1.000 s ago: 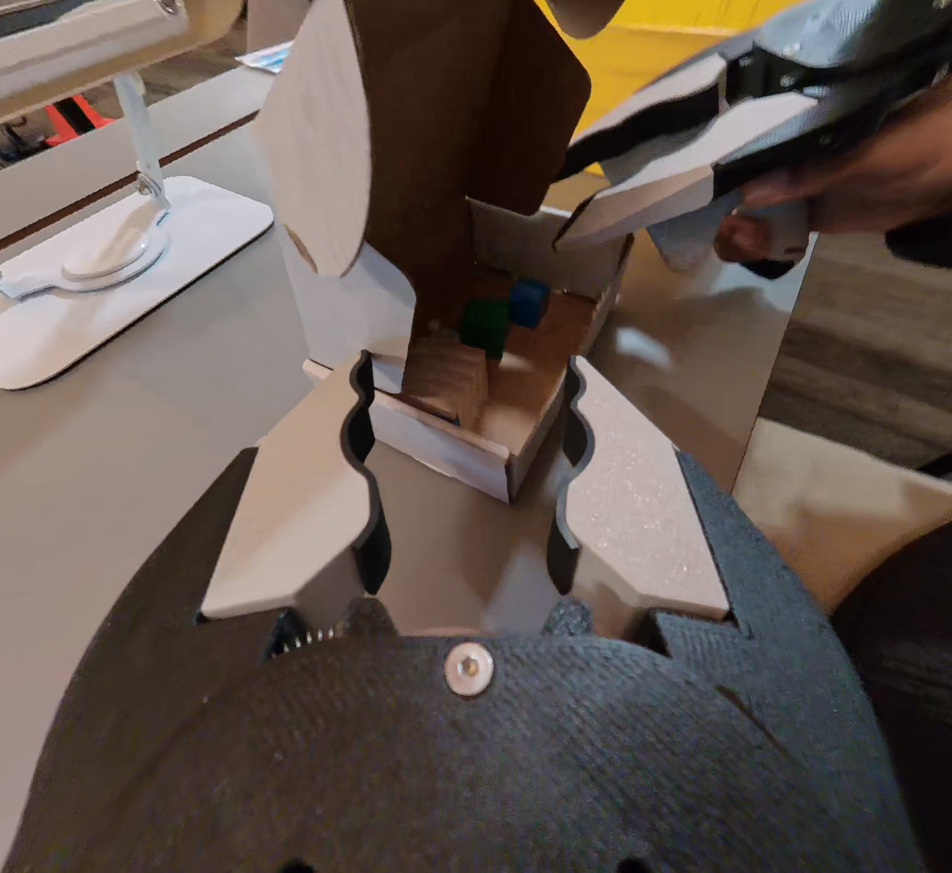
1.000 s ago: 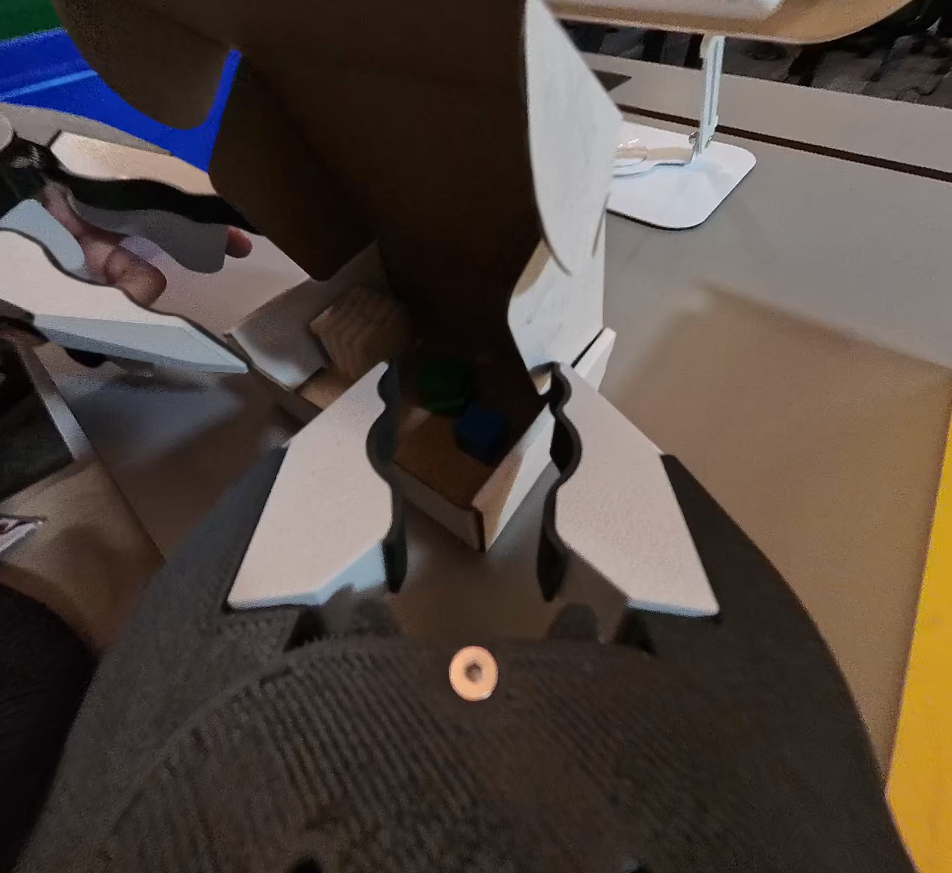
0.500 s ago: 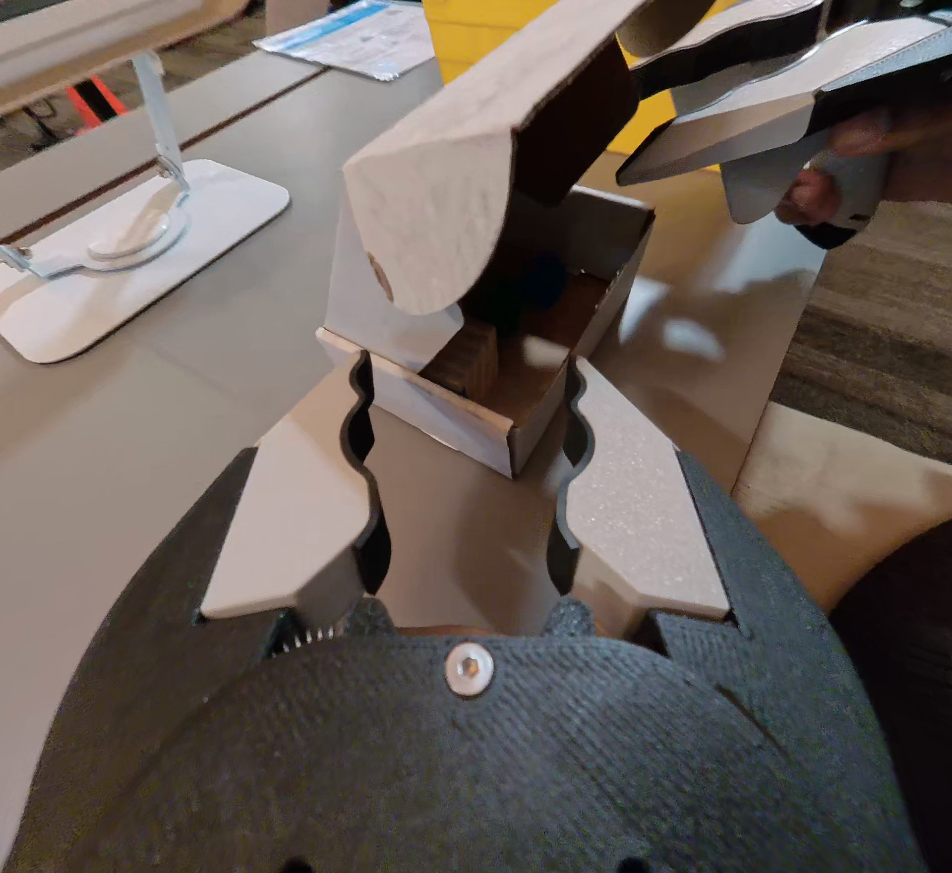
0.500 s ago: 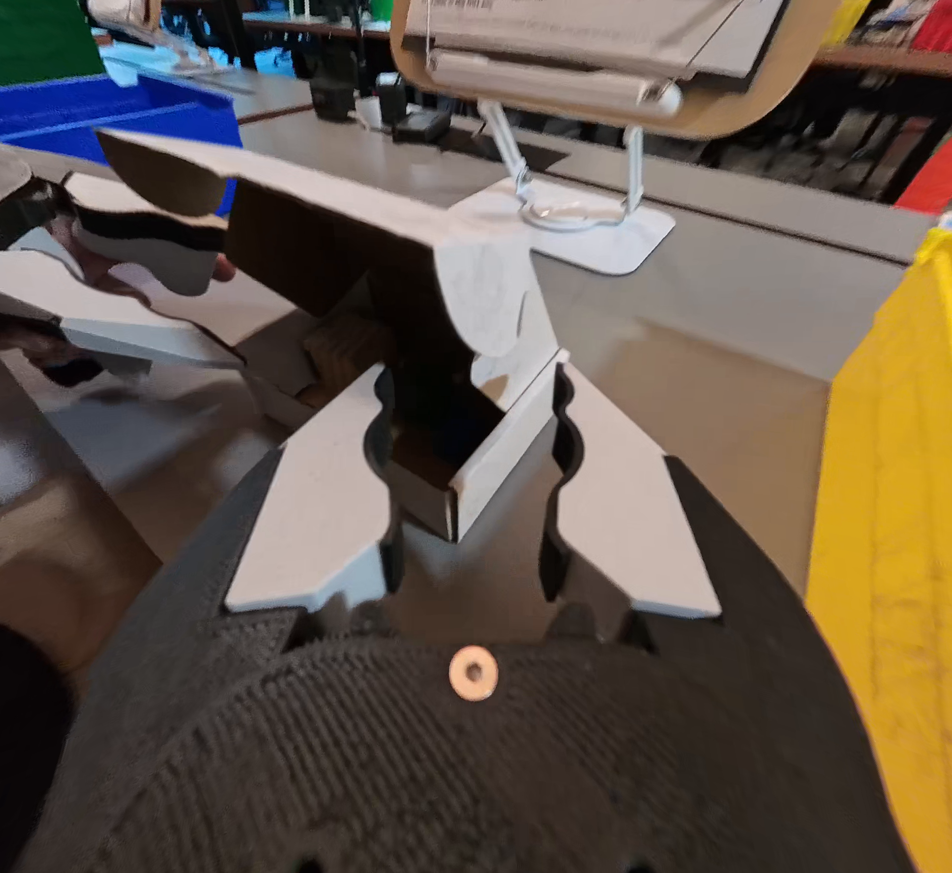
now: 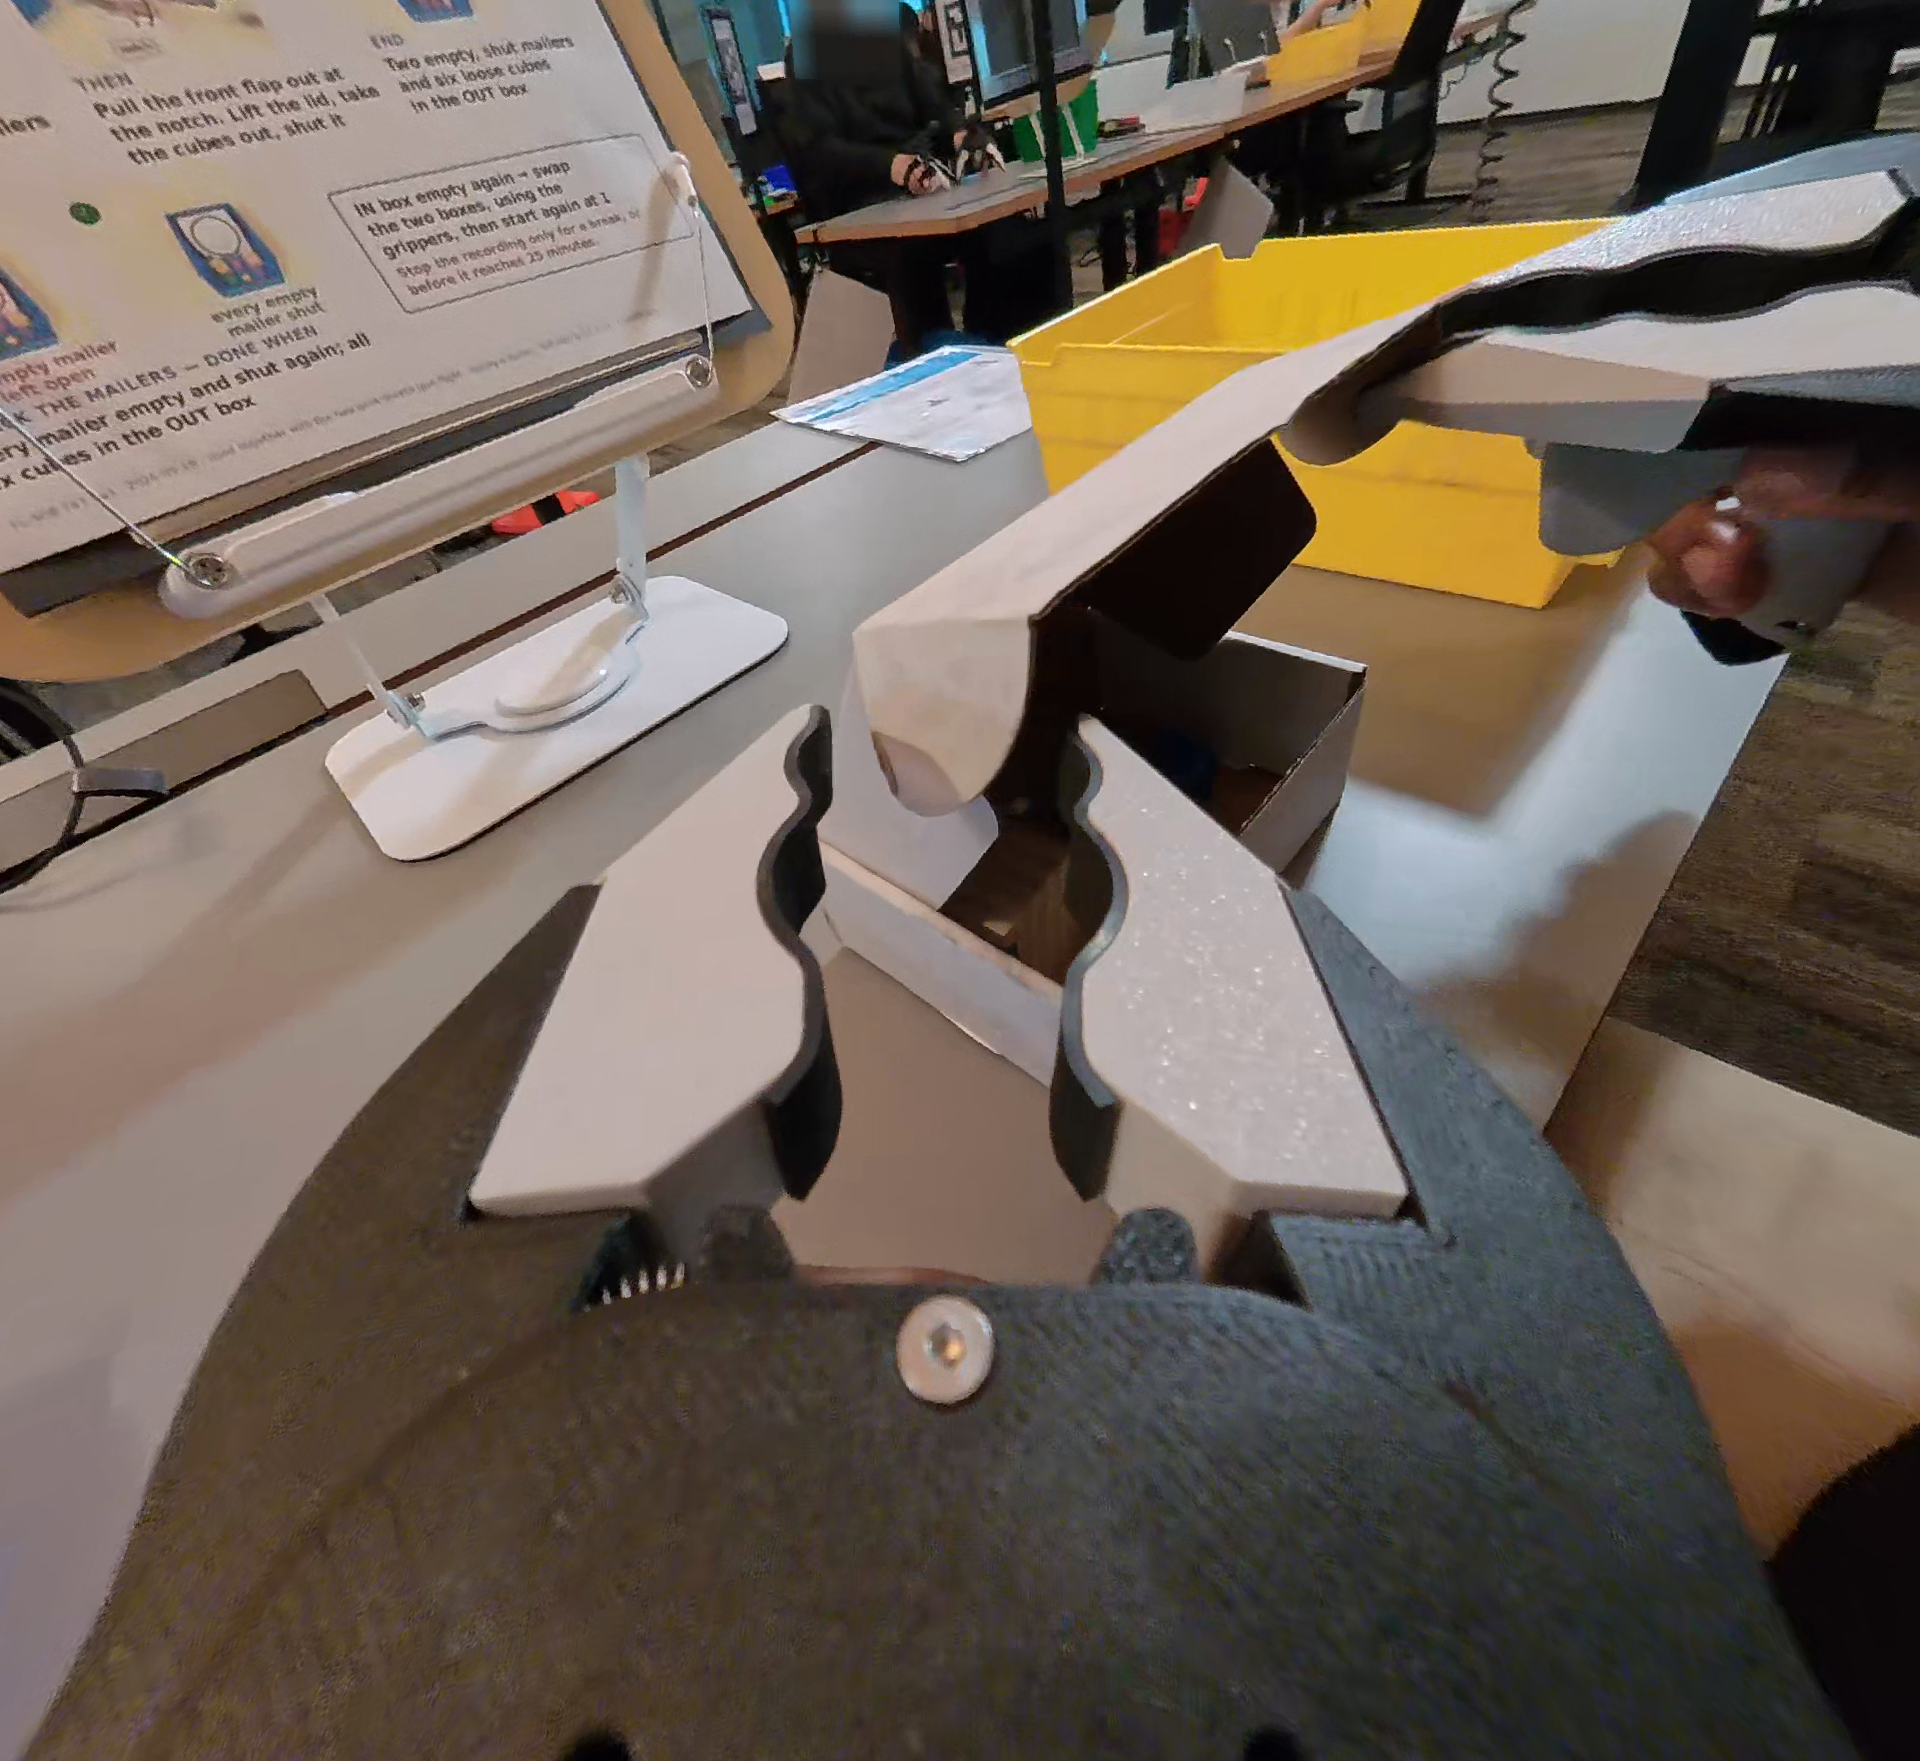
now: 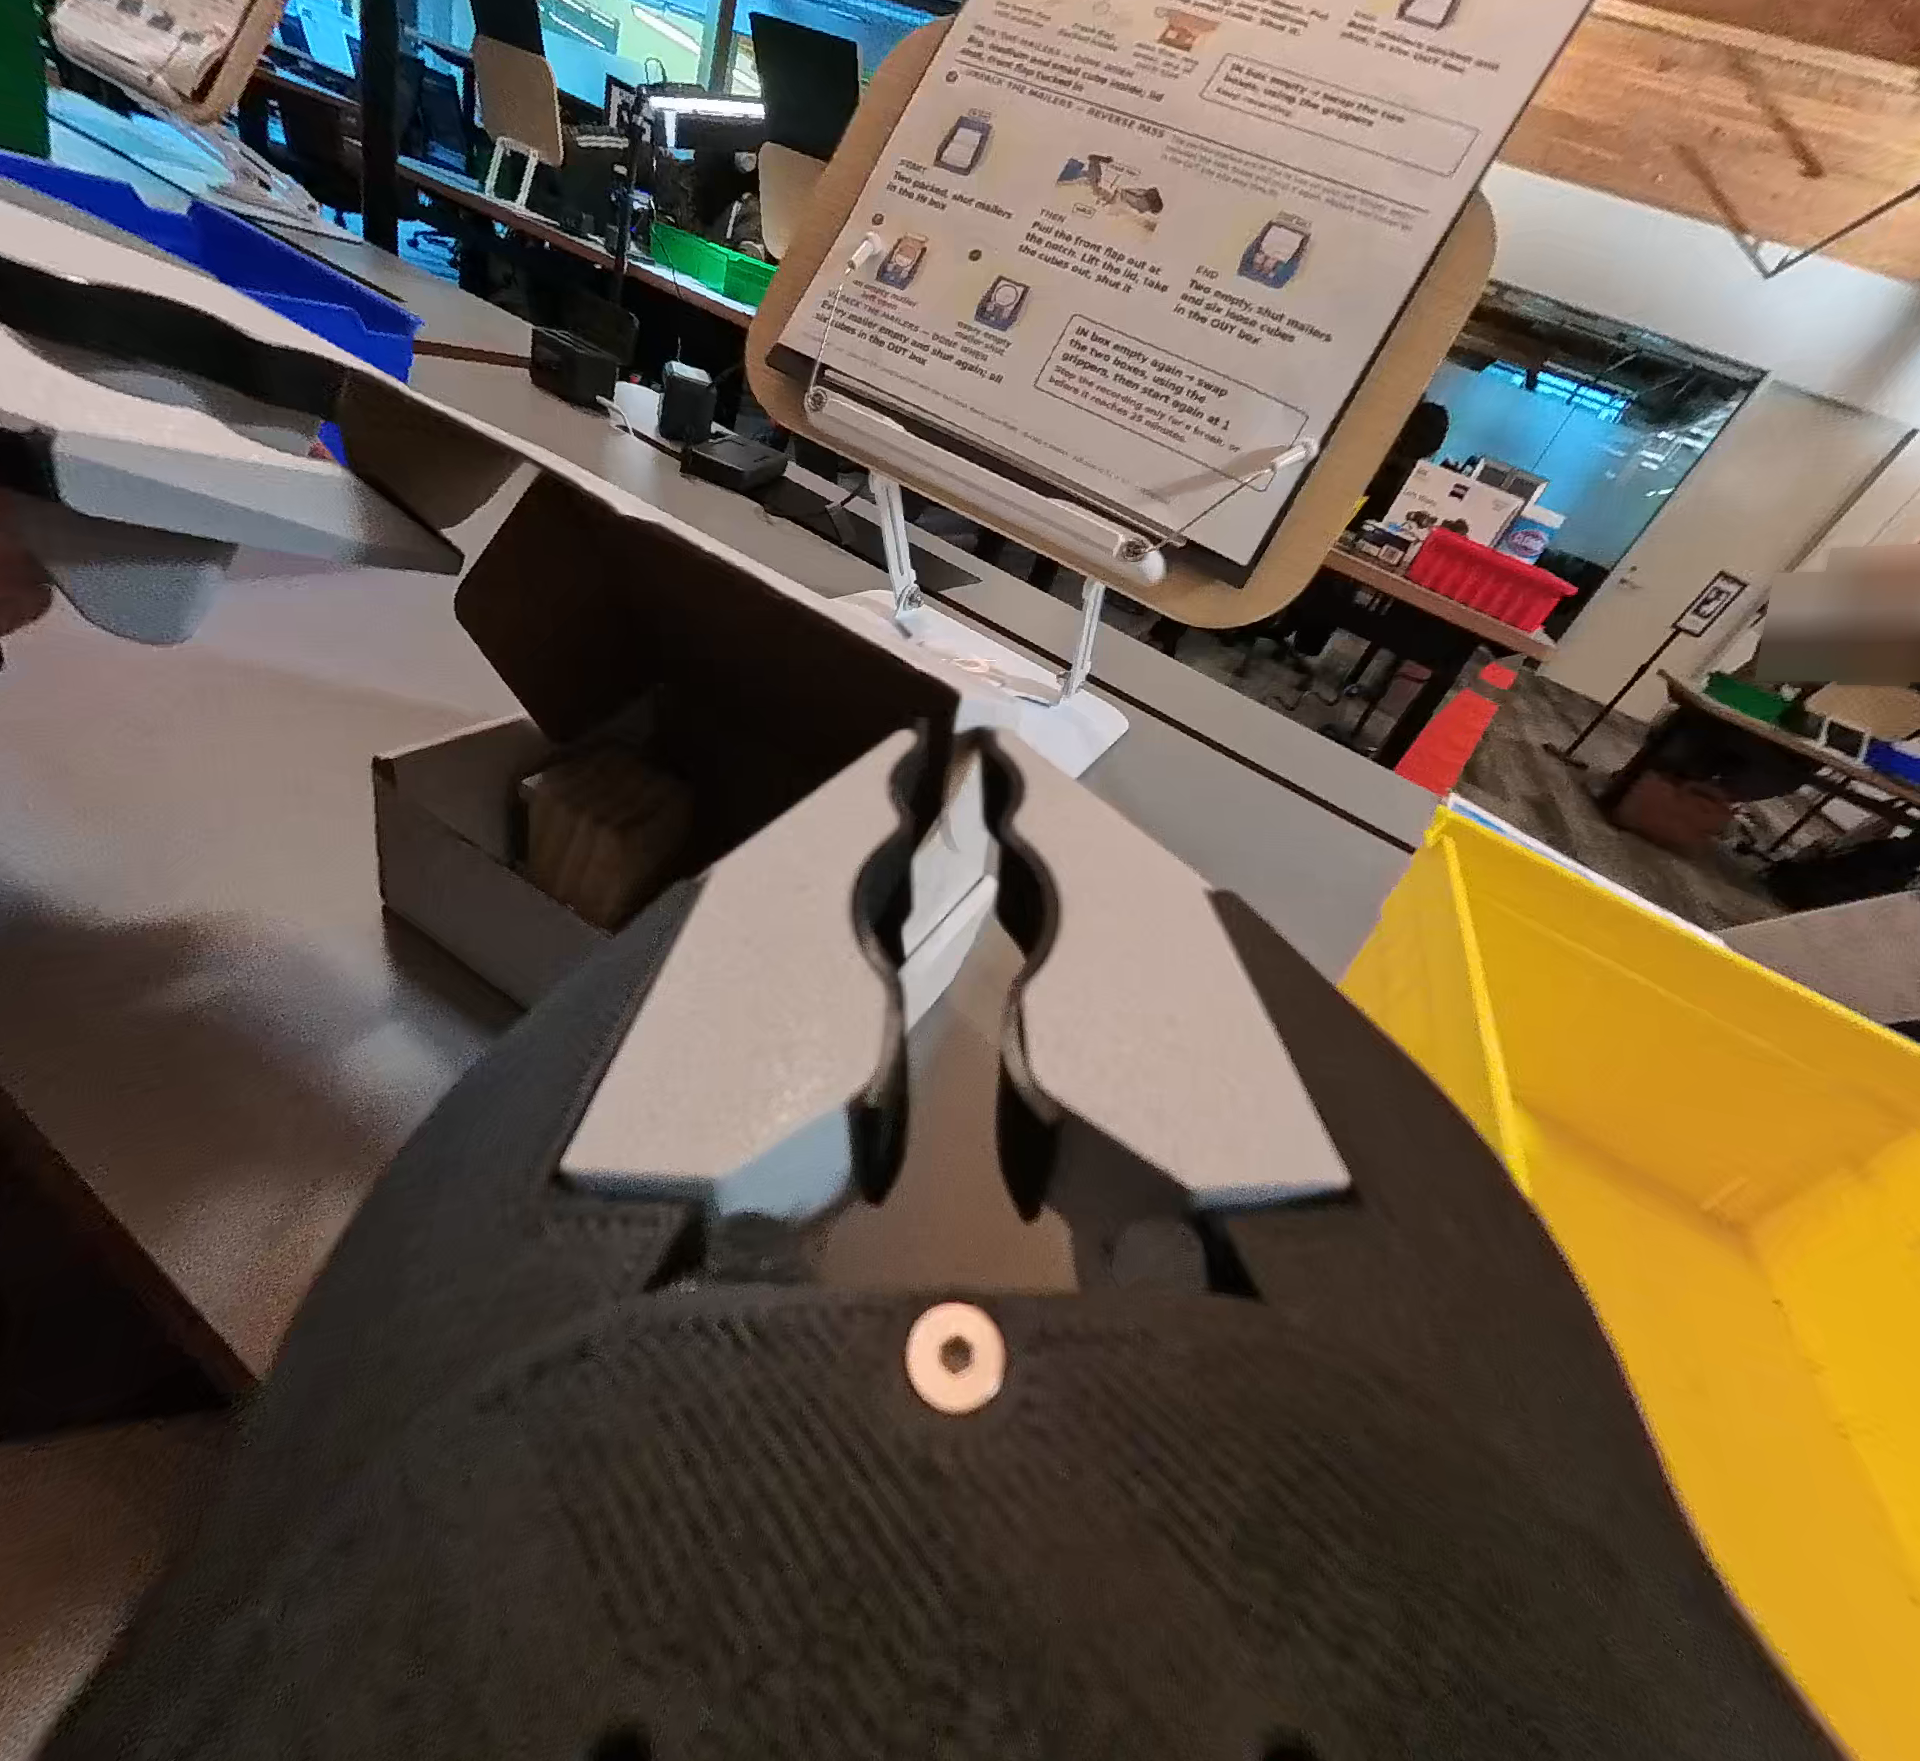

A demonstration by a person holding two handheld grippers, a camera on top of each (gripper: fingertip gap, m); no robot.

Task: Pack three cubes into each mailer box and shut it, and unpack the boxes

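A white mailer box [image 5: 935, 953] stands on the grey table, its brown-lined lid [image 5: 1143, 485] lowered to a shallow slant over it. A blue cube [image 5: 1184, 761] shows dimly inside, and a wooden cube [image 6: 603, 828] shows in the right wrist view under the lid [image 6: 675, 610]. My left gripper [image 5: 945, 735] is open, with the box's near corner and the lid's rounded side flap between its fingers. My right gripper [image 6: 948, 747] is shut on the lid's edge and also shows in the left wrist view [image 5: 1382, 381]. The left gripper shows at far left [image 6: 374, 454].
A yellow bin [image 5: 1351, 485] stands behind the box, close on my right [image 6: 1662, 1140]. A page stand's white base [image 5: 551, 703] is left of the box. A blue bin [image 6: 291, 288] sits farther off. The table edge [image 5: 1662, 880] drops to floor at right. It is some 9 cm from my left tips to the wooden cube [image 6: 603, 828].
The lid has swung down from upright to a shallow slant over the box. My right gripper has closed on the lid's edge. Both views have tilted up.
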